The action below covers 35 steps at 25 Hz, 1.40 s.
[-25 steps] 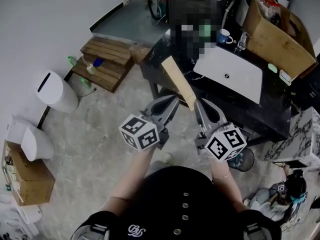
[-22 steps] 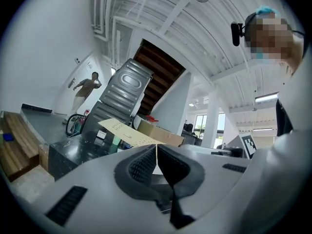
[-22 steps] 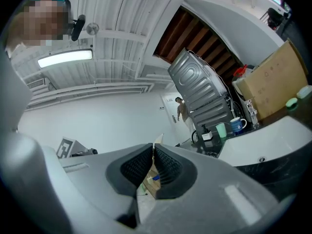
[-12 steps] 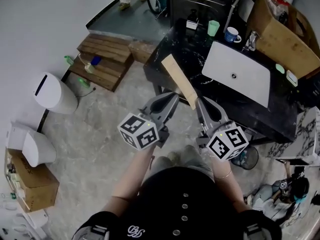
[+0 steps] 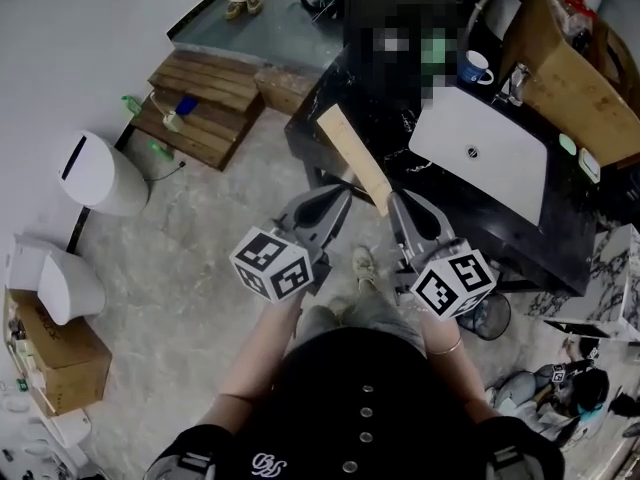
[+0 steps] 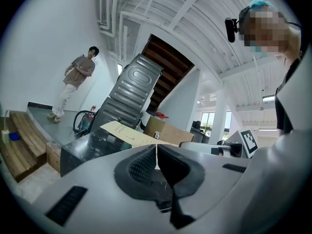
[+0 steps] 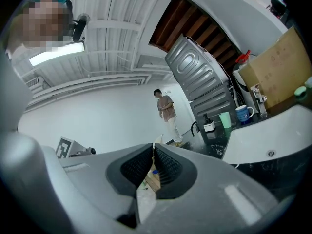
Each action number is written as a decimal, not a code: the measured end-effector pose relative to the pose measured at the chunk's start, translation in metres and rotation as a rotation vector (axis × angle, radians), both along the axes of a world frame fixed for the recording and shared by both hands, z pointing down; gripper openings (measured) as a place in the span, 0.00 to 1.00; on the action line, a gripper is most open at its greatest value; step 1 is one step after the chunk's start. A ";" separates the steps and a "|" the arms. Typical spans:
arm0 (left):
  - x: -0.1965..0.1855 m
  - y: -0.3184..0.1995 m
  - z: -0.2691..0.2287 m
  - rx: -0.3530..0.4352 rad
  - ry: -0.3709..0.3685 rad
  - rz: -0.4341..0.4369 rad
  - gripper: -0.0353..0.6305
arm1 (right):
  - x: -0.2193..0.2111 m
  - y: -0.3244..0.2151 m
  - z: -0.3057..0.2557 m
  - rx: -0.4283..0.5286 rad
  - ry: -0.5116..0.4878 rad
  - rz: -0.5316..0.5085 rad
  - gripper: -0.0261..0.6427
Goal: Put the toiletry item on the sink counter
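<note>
Both grippers hang side by side in front of me with nothing in them. In the head view my left gripper and my right gripper are shut, tips near the corner of the black sink counter with its white basin. Small bottles, one green and one blue, lie on the wooden steps far to the left. The left gripper view shows its jaws closed before the counter. My right gripper shows a hairline gap, nothing in it.
A cardboard strip leans over the counter's near corner. A blue mug, a green cup and a soap dispenser stand behind the basin. A big cardboard box sits right. White bins stand left. A person stands beyond.
The view has slid toward the counter and my shoe now shows between the grippers. Both grippers stay shut and keep their spacing.
</note>
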<state>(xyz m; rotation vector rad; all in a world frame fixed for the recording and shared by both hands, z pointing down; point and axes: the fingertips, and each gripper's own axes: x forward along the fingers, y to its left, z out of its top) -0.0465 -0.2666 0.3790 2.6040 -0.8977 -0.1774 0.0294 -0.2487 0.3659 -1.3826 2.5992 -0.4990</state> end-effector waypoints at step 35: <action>0.039 -0.132 0.039 -0.144 -0.063 -0.043 0.07 | 0.029 -0.146 0.047 -0.167 0.060 -0.059 0.06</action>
